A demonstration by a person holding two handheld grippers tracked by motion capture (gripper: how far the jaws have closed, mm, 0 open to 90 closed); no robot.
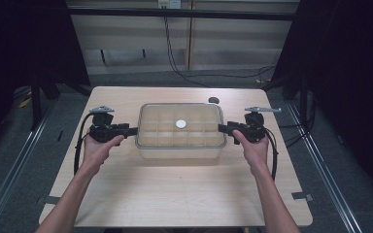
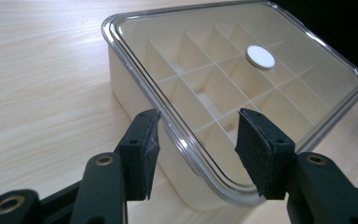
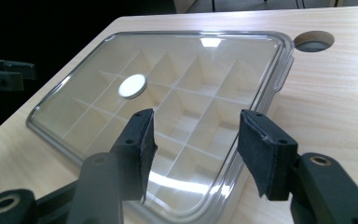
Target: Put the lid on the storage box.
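Note:
A cream box with several divided compartments stands at the middle of the table under a clear lid that has a white round disc at its centre. My left gripper is at the box's left end, open; in the left gripper view the lid's rim runs through the gap of the left gripper without touching a pad. At the box's right end my right gripper is also open, and the right gripper hovers above the lid near its corner.
The wooden table has a round cable hole just behind the box's far right corner. Dark curtains flank both sides, and a cable lies on the floor beyond the far edge.

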